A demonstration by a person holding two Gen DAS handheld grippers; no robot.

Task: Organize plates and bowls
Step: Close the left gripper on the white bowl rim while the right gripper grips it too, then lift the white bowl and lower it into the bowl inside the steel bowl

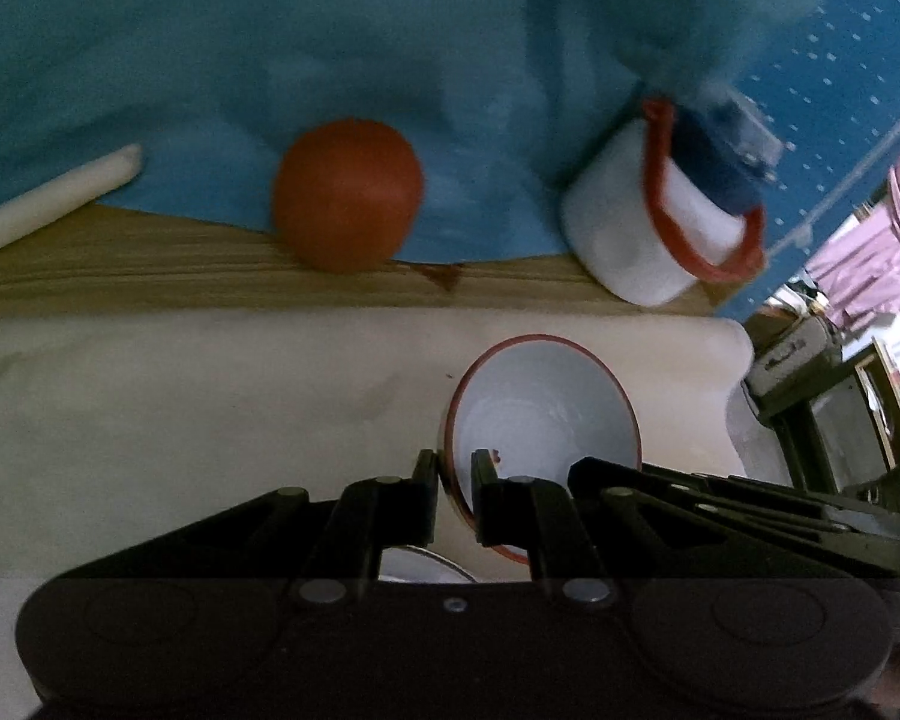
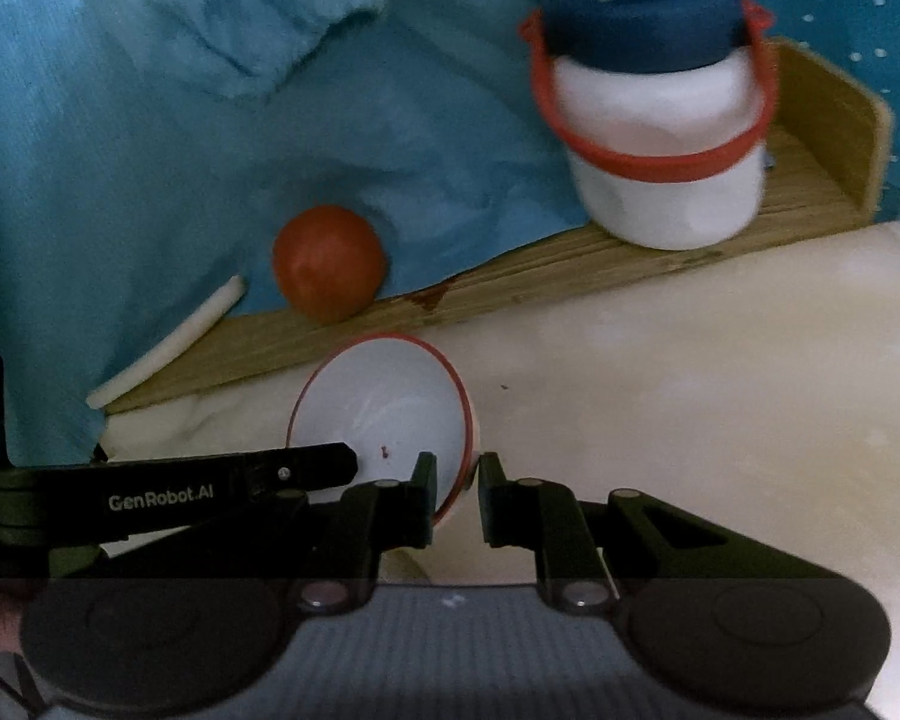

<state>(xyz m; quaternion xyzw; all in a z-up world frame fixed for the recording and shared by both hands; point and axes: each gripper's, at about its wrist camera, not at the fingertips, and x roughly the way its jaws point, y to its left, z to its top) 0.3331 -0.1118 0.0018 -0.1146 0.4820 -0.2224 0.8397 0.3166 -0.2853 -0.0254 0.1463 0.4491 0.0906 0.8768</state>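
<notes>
Cream cloth [image 2: 690, 420] open beside bowl [image 2: 384, 402]

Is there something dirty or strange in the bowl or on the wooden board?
Yes. The white bowl, gripped at both rims, has a small red speck inside. The wooden board has a dark reddish stain at its edge near the tomato.

A round orange-red ball [image 2: 329, 263] sits left of centre, on the edge of a crumpled blue cloth [image 2: 150, 120] where it meets a pale wooden slatted board [image 2: 570, 264]. A white cylindrical stick [image 2: 168, 342] lies at the left, half on the cloth. At upper right a white plastic jar with dark blue lid and red handle [image 2: 660, 168] stands on the board. Cream sheeting [image 2: 690, 420] fills the lower right.
</notes>
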